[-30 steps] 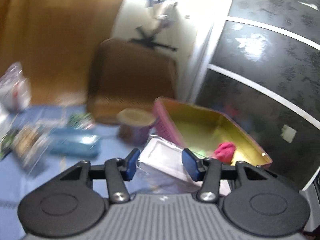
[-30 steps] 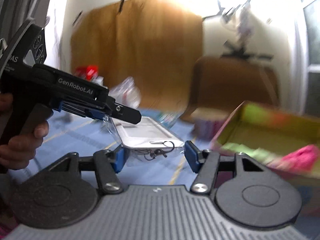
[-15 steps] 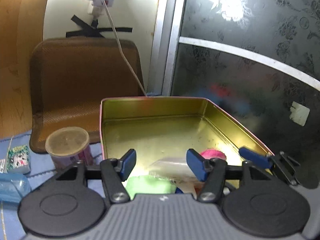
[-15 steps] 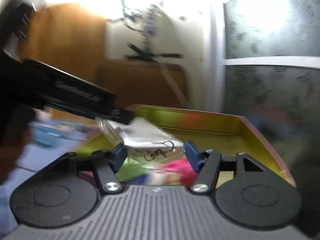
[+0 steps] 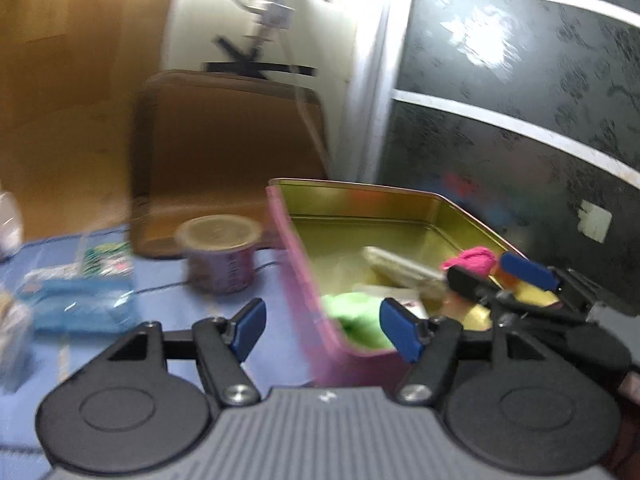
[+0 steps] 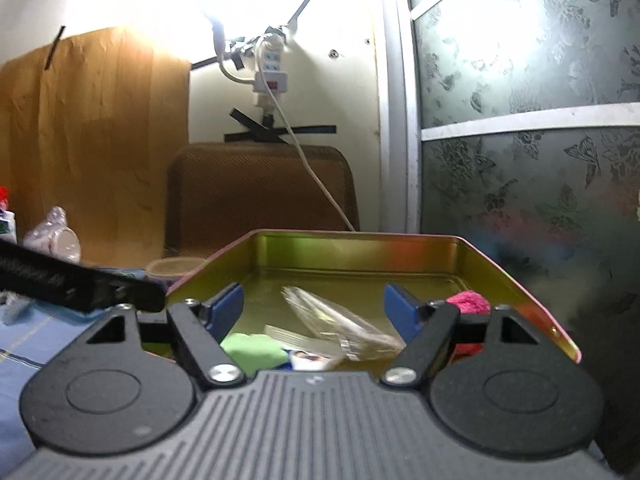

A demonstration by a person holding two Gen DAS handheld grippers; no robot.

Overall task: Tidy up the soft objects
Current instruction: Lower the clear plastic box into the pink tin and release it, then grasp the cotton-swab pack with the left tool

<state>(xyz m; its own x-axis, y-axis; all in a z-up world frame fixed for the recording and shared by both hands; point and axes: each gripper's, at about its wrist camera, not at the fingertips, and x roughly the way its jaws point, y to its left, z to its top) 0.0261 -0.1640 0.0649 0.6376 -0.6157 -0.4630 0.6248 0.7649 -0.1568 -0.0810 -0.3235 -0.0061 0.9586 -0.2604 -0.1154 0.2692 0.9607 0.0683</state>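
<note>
- Both grippers' fingers are spreading, empty: right gripper point(image 6: 314, 312) over the clear packet point(image 6: 340, 330), which lies loose in the tin point(image 6: 352, 246).
- Left gripper point(image 5: 322, 330) next needs the blue pouch point(image 5: 80, 306) at nine o'clock.

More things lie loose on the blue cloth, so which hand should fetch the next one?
Left, probably. The left gripper, empty, jaws opening, faces the blue packet on the cloth. The right gripper, also opening, faces the tin.

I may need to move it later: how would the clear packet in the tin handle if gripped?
The clear packet looks like thin, creased film, so probably floppy and light. Its glossy surface may be slippery. It leans on other things in the tin, so a push would likely slide it.
</note>
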